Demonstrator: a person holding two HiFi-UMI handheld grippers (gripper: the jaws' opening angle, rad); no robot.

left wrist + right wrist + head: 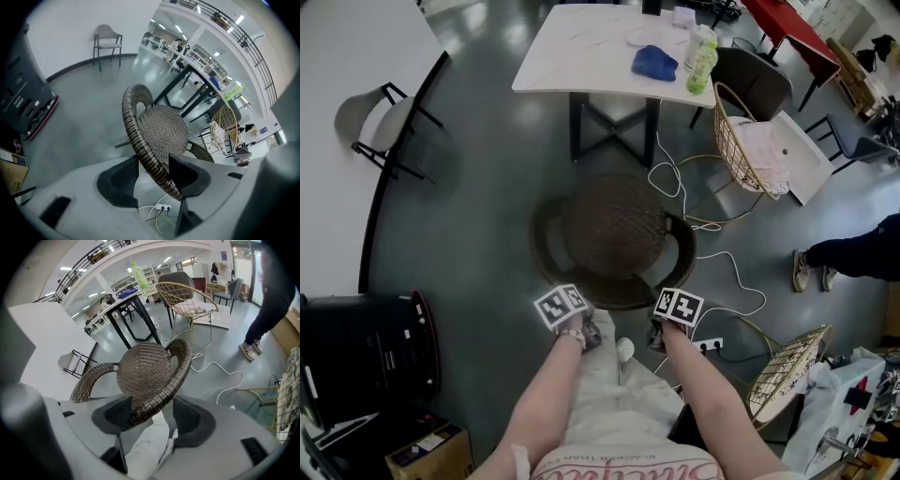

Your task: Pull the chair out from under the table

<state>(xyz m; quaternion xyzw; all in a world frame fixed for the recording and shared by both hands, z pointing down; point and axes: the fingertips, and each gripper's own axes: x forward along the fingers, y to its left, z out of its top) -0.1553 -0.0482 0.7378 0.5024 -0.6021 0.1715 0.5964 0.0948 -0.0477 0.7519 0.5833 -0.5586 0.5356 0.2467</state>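
Fingers [190, 174] of left gripper [152, 171] and right gripper [150, 411] clamp the chair [614, 234] rim, spaced apart so we pull straight. The chair stands clear of the bench [581, 56].

The chair [614, 234] is rough woven wicker, the floor [487, 169] glossy, the table [581, 47] smooth white.

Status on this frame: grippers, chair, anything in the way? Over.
On the chair rim: left gripper and right gripper, both clamped. Clear of the table. Loose cable on floor beside it.
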